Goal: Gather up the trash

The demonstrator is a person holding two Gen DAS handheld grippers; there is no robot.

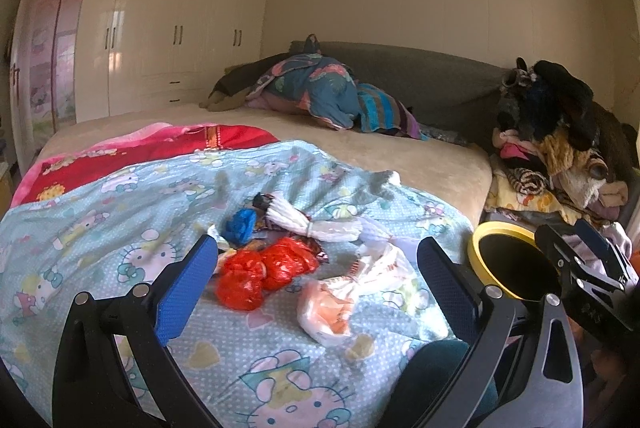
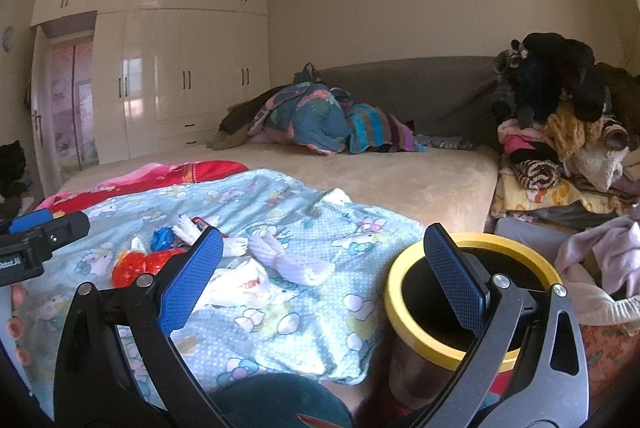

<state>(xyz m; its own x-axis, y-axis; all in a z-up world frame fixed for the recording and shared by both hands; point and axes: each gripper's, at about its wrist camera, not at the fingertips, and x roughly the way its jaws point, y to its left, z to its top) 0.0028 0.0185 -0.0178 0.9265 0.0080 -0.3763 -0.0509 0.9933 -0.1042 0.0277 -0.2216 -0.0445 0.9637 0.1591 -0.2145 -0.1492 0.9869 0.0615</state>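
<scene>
1. Left gripper [image 1: 316, 264] hovers, jaws apart and empty, over the trash: red bag [image 1: 262, 274], blue wad [image 1: 240, 225] and white wrappers [image 1: 340, 230], at frame centre on the quilt [image 1: 100, 228].
2. Right gripper [image 2: 324, 274], jaws apart, hangs by the yellow-rimmed bin [image 2: 400, 292] at lower right.
3. Risk: the jaws may pinch the quilt along with the thin plastic, or the crumpled bags may slip free.

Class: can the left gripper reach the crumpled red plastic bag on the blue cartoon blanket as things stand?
Probably yes. The left gripper is open, and the crumpled red plastic bag lies uncovered just ahead between its fingers, nothing blocking.
</scene>
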